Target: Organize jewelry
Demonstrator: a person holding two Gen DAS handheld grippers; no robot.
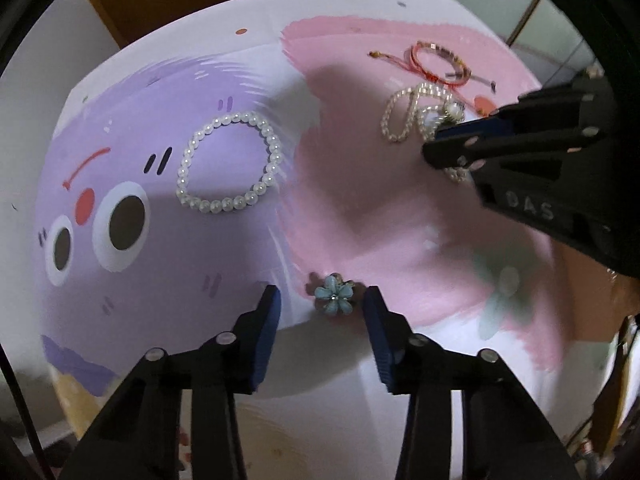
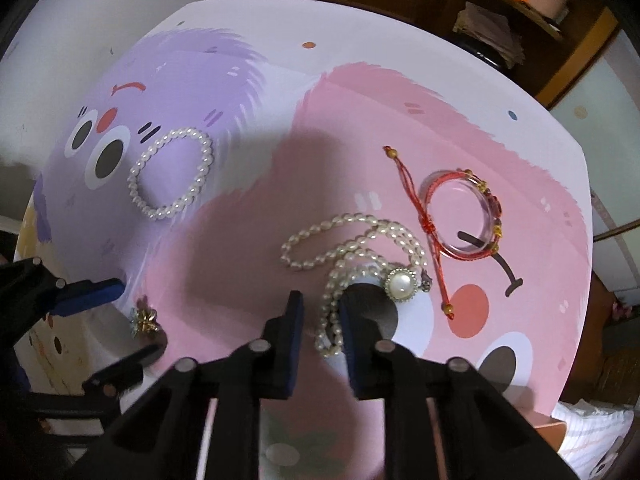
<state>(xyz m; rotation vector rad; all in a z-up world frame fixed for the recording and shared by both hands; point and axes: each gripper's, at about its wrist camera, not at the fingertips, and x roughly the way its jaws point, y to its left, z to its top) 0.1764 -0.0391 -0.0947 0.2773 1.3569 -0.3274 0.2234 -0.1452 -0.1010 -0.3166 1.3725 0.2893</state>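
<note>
A small blue flower brooch [image 1: 334,294] lies on the cartoon-printed tabletop [image 1: 360,208]. My left gripper [image 1: 321,296] straddles it, open, with a gap on each side. In the right wrist view the brooch [image 2: 144,320] shows gold between the left gripper's fingers [image 2: 108,288]. My right gripper [image 2: 321,300] points down and is shut on a doubled strand of the pearl necklace [image 2: 360,236], whose round pearl pendant [image 2: 400,282] lies just beyond. The left wrist view shows the right gripper [image 1: 434,144] on the same necklace [image 1: 386,116].
A round pearl bracelet [image 1: 274,148] [image 2: 206,160] lies on the purple print. A red cord bracelet [image 1: 456,60] [image 2: 430,200] lies beyond the necklace on the pink print. Behind the table's far edge stands a wooden shelf [image 2: 520,20] with several items.
</note>
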